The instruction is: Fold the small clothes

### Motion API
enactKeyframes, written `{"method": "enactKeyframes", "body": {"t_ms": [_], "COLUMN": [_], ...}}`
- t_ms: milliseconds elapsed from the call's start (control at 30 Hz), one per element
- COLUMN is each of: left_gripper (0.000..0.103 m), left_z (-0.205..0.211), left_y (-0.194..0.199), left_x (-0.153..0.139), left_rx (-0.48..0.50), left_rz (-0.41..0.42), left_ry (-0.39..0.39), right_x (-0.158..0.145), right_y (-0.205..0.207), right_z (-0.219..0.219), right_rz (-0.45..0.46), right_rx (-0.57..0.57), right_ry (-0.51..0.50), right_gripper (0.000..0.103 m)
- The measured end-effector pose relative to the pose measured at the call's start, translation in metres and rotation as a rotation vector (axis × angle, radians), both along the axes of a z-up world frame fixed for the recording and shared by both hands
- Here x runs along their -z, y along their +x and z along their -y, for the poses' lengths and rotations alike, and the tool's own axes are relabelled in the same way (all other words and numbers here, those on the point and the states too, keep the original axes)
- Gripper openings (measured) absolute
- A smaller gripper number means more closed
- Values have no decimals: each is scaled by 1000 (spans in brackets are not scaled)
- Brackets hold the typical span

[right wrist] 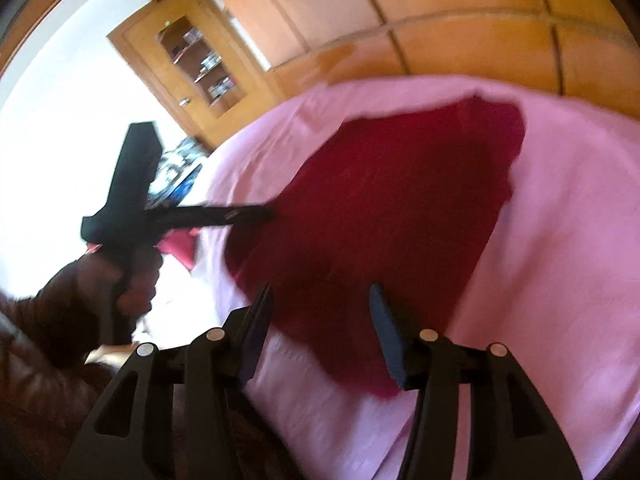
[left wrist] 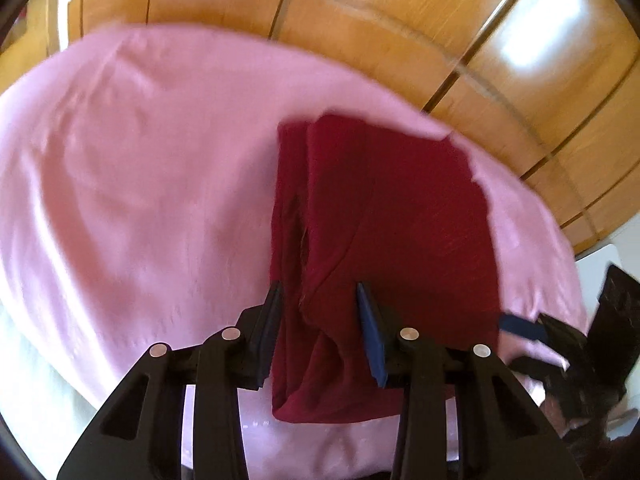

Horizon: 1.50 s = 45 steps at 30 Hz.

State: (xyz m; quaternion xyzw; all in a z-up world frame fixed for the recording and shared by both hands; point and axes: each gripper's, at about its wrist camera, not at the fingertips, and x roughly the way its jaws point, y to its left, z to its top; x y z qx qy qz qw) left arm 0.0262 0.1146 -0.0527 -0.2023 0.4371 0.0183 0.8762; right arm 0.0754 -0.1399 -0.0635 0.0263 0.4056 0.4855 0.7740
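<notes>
We find a dark red garment lying folded on a pink sheet. The left gripper stands over the garment's near end with its jaws apart; a raised fold of the cloth lies between the fingers, but we cannot tell whether the pads press on it. The right gripper hovers above the garment's near corner, jaws apart and nothing clamped. Seen from the right wrist, the left gripper's fingers reach the garment's left edge. Beyond the sheet, ahead of both grippers, stands a wooden wardrobe.
</notes>
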Motion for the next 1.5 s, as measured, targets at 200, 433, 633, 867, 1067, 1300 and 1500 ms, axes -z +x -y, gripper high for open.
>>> {"method": "enactKeyframes", "body": {"t_ms": [200, 433, 633, 867, 1067, 1300, 1500], "left_gripper": [37, 42, 42, 64, 64, 64, 65], "left_z": [20, 2, 3, 11, 18, 25, 20], "left_y": [7, 19, 10, -16, -28, -33, -30], "left_x": [-15, 39, 23, -2, -12, -13, -9], "left_rx": [96, 73, 63, 57, 69, 98, 92], "left_rz": [122, 33, 62, 170, 218, 230, 212], "left_ry": [110, 4, 0, 69, 84, 109, 117], "right_x": [-23, 31, 31, 1, -2, 21, 39], "right_y": [46, 108, 100, 68, 46, 23, 20], "right_z": [-39, -98, -92, -69, -31, 7, 2], "right_rz": [50, 14, 60, 145, 49, -161, -231], "right_rx": [240, 329, 352, 410, 429, 407, 393], "right_ry": [-20, -298, -296, -258, -172, -21, -8], "right_gripper": [61, 62, 64, 91, 91, 91, 91]}}
